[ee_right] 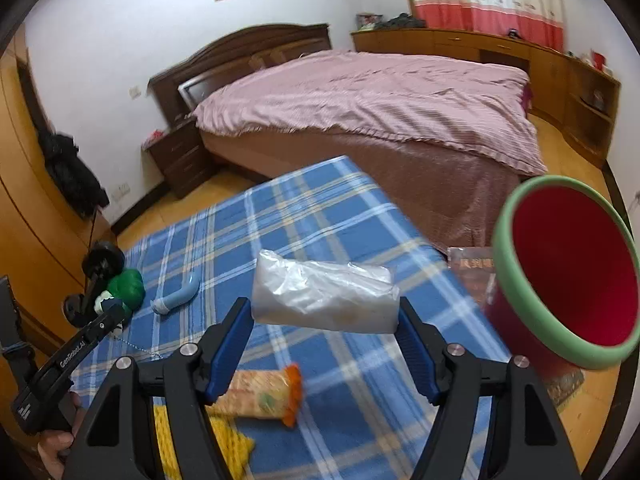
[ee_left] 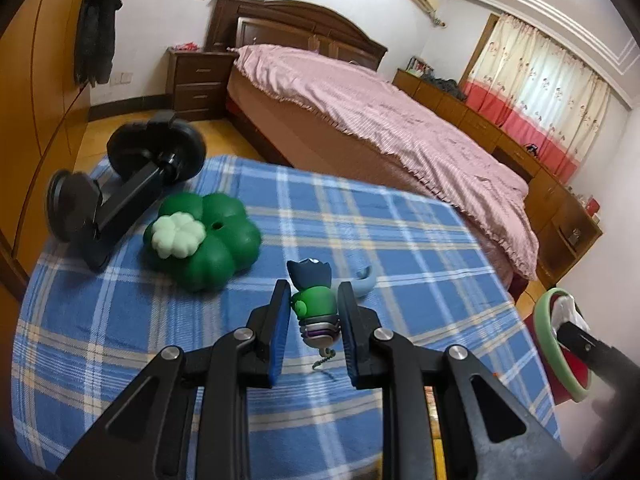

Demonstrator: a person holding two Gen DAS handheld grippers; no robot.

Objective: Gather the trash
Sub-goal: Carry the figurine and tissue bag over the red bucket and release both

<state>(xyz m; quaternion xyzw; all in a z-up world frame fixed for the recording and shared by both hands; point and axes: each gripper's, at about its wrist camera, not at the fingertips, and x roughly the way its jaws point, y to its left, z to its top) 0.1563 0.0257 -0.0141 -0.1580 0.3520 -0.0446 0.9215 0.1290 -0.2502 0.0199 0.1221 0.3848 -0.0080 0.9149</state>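
Right claw (ee_right: 326, 336) grips plastic packet (ee_right: 325, 296) beside red bin (ee_right: 560, 280), snack wrapper (ee_right: 264, 394) below

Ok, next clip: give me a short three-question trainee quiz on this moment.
1. True or false: the right gripper holds a clear plastic bag between its fingers.
2. What sits between the left gripper's fingers? A: a spoon. B: a toy figure. C: a cup.
3. What colour is the rim of the red bin?

Key: 1 true; 2 B; 3 green.
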